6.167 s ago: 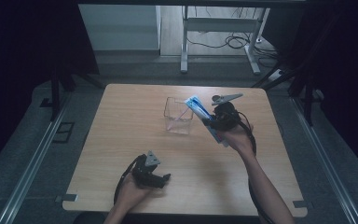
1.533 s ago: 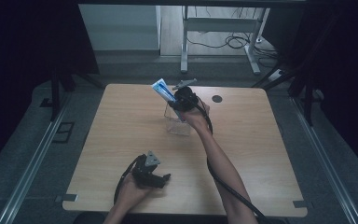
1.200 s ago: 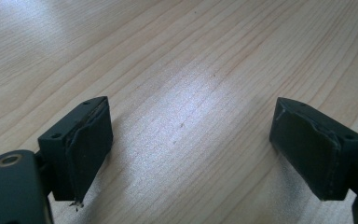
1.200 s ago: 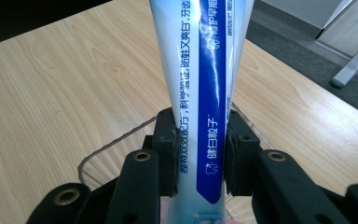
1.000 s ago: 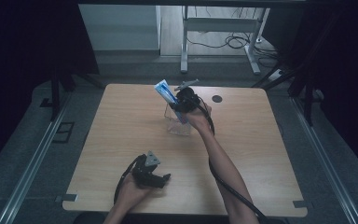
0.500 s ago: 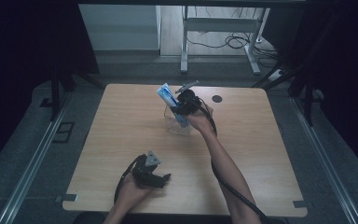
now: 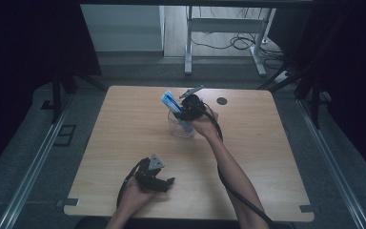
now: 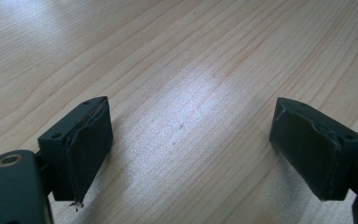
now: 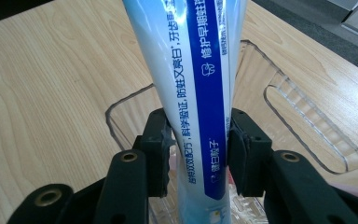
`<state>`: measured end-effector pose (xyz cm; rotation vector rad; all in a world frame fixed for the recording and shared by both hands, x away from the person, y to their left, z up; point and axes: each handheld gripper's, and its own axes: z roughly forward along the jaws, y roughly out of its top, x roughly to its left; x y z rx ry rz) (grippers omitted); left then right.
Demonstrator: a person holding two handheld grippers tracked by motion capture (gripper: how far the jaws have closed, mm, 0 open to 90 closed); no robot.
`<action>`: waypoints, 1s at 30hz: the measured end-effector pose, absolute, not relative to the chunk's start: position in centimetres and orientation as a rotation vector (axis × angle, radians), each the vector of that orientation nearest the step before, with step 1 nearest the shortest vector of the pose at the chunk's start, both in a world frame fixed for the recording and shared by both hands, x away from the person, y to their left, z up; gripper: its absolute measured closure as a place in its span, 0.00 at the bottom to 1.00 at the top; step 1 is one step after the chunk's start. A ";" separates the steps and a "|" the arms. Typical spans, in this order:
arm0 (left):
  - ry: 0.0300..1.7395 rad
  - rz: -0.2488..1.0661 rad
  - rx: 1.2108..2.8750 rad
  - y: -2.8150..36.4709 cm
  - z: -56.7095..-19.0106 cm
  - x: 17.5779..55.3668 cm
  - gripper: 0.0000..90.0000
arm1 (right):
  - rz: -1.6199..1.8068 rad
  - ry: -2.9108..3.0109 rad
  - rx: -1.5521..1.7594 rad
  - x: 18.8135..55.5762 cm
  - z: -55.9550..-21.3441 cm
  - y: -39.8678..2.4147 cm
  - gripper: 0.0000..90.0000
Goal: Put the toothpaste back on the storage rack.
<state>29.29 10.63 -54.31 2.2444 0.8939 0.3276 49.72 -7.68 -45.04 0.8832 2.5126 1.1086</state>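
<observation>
So right now my right gripper (image 9: 196, 144) has a toothpaste tube (image 9: 200, 79) standing between its jaws, lower end down inside the clear plastic bin (image 9: 303, 126) near the far middle of the table (image 7: 124, 124). The jaws have just been opening — the tube sits in the gap with the pads right alongside it, and I honestly can't say whether they're pressing on it or just brushing it.

My worry is the tube tipping. It's tall, it leans up and out over the bin's rim toward the left in the high view (image 7: 169, 101), and most of its length sticks out above the rim. If I let go fully while it's that tilted, I reckon it could flop over the edge and land on the table instead of settling inside. The bin looks light too, so a falling tube — or me dragging a pad against it on the way out — might shove or tip the bin itself.

Other risk: pulling back too early with one pad catching the tube and lifting it out again.

My left gripper (image 8: 191, 149) is spread wide with nothing in it, resting low over bare wood at the near edge, well apart from all this.
</observation>
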 end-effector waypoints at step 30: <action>0.894 0.327 2.244 10.6 -54.3 29.3 0.15 | 1.192 2.469 0.833 47.6 -44.3 -8.3 0.37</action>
